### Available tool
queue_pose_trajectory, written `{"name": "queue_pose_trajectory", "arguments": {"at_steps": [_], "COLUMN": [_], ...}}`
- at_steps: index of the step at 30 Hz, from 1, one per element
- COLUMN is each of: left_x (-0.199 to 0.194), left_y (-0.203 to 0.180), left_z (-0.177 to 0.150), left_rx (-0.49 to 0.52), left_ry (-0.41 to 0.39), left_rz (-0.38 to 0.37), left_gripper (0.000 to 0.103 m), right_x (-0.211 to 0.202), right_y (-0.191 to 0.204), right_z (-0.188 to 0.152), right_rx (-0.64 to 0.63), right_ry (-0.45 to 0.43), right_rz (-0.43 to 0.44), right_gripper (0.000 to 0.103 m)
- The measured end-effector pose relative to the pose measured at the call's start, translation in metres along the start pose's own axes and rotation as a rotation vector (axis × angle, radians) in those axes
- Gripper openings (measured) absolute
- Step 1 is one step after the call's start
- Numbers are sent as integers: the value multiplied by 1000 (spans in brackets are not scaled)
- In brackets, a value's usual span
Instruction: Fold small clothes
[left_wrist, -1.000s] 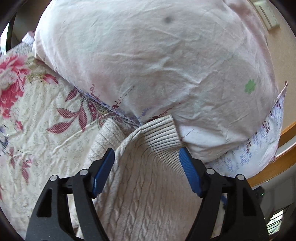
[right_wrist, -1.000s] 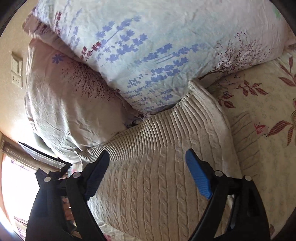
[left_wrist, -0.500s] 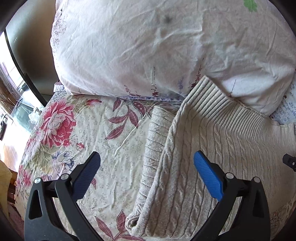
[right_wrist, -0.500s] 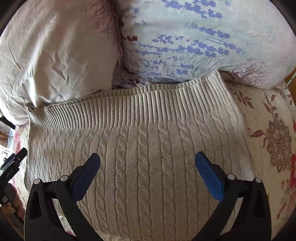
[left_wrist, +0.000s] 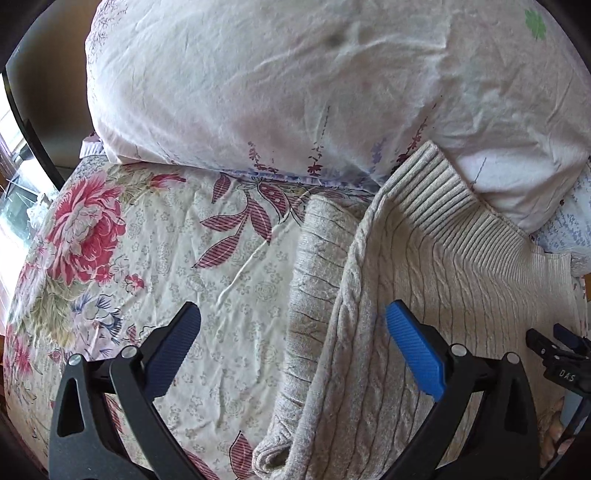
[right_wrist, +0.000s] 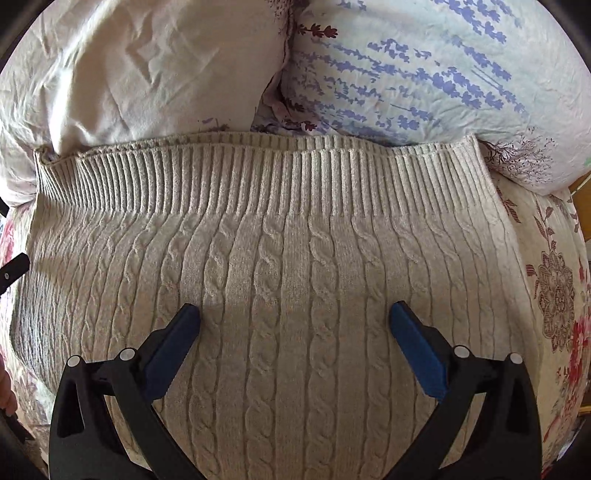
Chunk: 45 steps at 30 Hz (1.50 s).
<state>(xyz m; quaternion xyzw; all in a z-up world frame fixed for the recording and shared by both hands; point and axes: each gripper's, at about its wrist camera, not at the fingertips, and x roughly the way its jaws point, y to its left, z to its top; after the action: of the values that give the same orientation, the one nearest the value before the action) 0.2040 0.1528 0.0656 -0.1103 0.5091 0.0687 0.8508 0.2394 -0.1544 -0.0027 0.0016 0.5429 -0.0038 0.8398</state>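
Sweater (right_wrist: 295, 280) lies flat on floral bedsheet (left_wrist: 155, 258), ribbed hem at 12 o'clock butted against 2 pillows: pale pillow (right_wrist: 129, 70), lavender-print pillow (right_wrist: 424, 66). Sleeve (left_wrist: 314, 288) folded alongside body, apparently to narrow garment. Left gripper (left_wrist: 291, 332) jaws just opened, now spread wide, straddling sleeve edge, nothing pinched. Right gripper (right_wrist: 295, 325) likewise just opened, spread over sweater middle, gripping nothing. Judgement: both positioned for next fold.

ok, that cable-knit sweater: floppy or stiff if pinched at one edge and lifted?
Probably floppy: the cable-knit sweater drapes over the bedspread, and its folded sleeve sags. Thick knit suggests some weight and likely good grip. The ribbed hem may stretch.
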Motion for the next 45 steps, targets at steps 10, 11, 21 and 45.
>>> {"name": "queue_pose_trajectory", "arguments": {"at_steps": [10, 11, 21, 45], "left_x": [24, 22, 47, 13], "left_y": [32, 37, 62, -38], "left_z": [11, 11, 33, 9], "left_rx": [-56, -83, -85, -58], "left_ry": [81, 93, 229, 193], "left_rz": [-353, -414, -629, -613], "left_gripper": [85, 80, 58, 29], "right_x": [-4, -4, -7, -6], "right_y": [5, 5, 0, -1], "right_z": [-20, -21, -22, -25], "right_rx": [-22, -25, -31, -55], "right_ry": [-35, -35, -42, -66], "right_rz": [10, 12, 17, 27], "right_gripper": [102, 102, 102, 102]}}
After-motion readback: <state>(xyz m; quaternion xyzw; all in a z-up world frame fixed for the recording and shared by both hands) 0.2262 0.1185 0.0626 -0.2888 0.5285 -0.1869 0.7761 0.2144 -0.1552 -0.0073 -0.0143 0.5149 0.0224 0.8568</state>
